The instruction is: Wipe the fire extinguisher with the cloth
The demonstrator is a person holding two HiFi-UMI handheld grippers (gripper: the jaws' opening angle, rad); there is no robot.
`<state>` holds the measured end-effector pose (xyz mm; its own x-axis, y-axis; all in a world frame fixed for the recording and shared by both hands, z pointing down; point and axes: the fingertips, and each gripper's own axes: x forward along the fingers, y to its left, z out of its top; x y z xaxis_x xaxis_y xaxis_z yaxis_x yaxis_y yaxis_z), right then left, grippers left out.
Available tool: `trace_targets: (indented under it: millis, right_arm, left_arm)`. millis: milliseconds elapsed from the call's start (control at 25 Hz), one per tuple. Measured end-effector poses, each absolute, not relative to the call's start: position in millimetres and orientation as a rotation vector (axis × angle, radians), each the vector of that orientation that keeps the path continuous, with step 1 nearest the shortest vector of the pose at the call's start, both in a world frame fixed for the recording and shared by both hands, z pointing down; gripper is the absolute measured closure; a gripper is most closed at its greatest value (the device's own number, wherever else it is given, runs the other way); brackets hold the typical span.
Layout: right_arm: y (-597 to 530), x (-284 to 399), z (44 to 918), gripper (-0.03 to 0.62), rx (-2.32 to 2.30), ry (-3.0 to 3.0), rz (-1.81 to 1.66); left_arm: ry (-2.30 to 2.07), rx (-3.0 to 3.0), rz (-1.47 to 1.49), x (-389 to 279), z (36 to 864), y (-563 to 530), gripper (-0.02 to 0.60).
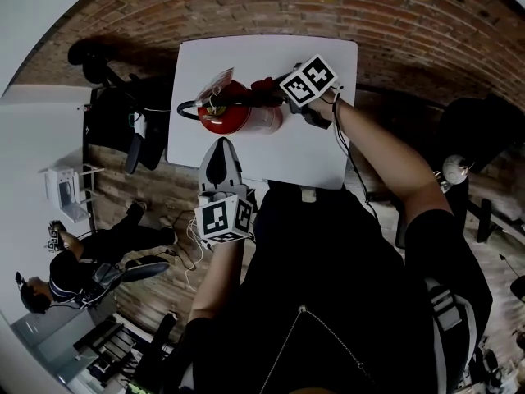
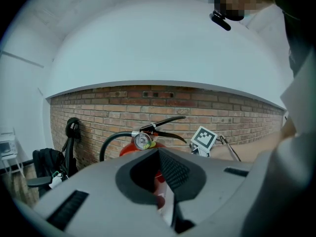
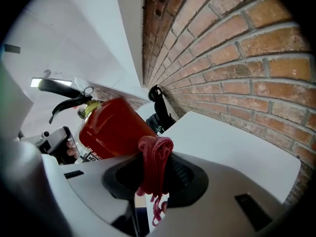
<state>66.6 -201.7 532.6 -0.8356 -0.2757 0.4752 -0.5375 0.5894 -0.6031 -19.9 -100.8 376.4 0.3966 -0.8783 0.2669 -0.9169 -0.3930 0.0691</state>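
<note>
now the red fire extinguisher (image 1: 236, 118), black hose looped, sits on the white table (image 1: 246, 56); the right gripper (image 3: 154, 177) pinches the red cloth (image 3: 156, 154) against it; the left gripper (image 1: 221, 144) looks closed, empty.

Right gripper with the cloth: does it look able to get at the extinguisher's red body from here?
Probably yes. The right gripper holds the cloth right beside the fire extinguisher, with nothing between them; the left gripper is at its other side, out of the way.

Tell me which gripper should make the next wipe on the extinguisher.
Right. The right gripper has the red cloth clamped in its jaws, right beside the fire extinguisher; the left gripper holds no cloth.
</note>
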Motion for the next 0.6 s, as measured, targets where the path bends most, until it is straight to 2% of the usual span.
trace_targets:
  millis: [600]
  right_arm:
    - [-200,67,460,0.476,0.647,-2.644,1.012]
  left_arm:
    - [-1.612,2.451,0.263,-17,370,-81,0.574]
